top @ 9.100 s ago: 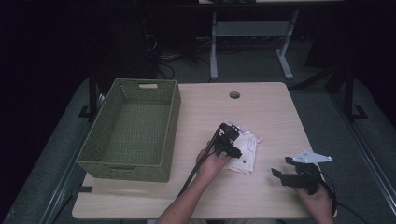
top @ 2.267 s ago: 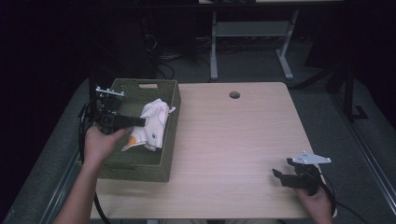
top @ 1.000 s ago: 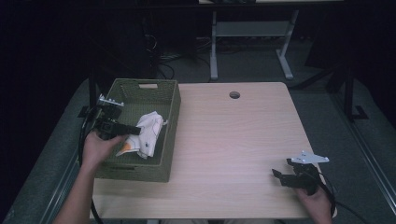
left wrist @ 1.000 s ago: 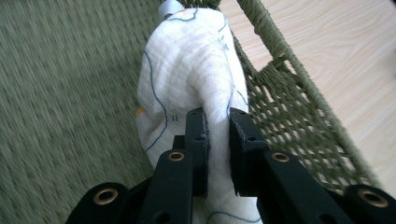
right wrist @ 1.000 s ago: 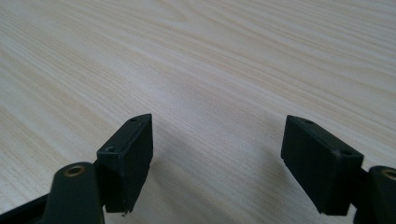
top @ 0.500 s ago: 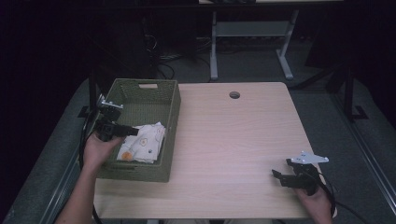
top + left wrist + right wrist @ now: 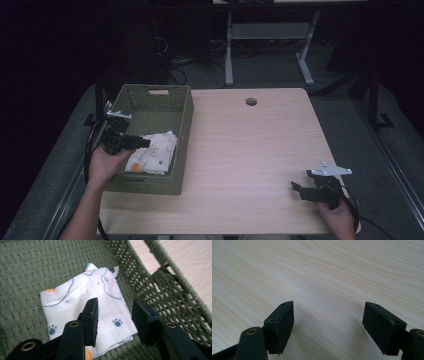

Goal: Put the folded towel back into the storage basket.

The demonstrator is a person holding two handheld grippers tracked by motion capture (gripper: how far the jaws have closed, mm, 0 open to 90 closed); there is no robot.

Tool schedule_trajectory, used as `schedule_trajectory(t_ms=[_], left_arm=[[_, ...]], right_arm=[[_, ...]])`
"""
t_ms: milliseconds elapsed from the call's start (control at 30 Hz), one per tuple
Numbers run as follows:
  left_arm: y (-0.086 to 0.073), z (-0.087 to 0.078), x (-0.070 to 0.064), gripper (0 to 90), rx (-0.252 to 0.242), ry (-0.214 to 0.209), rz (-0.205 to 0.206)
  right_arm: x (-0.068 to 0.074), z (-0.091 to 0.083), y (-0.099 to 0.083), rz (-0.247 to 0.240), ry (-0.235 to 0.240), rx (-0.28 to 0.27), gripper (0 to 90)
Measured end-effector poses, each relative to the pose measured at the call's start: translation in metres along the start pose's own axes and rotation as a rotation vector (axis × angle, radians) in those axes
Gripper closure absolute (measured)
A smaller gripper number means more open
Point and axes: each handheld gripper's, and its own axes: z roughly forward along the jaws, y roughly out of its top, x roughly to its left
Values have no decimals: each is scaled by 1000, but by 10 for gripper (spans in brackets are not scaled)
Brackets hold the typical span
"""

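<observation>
Folded cloth lying in the woven basket

On my pale wood-grain table [image 7: 250, 150], the green wicker basket [image 7: 150, 100] holds the folded paw-print cloth [image 7: 87, 307] flat on its floor; my left gripper [image 7: 115, 315] hovers above it, jaws spread, and my right gripper [image 7: 327, 325] rests wide apart.

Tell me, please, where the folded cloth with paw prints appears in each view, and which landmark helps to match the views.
High view: the cloth lies inside the green basket, near its front right corner, beside the left claw.
Left gripper view: it lies at the centre, on the basket floor, beyond the open jaws.
Right gripper view: bare wooden table, no cloth here.
Shared landmark: the basket's woven wall next to the cloth.
</observation>
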Motion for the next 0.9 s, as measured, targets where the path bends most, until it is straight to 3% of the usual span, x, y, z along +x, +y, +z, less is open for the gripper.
schedule_trajectory(t_ms=[367,900], left_arm=[[4,-7,-16,526,-65,-52,15],[12,-13,-35,476,-119,-101,38]], right_arm=[[0,-2,0,0,-3,-6,248],[-1,-3,0,1,-2,-11,244]])
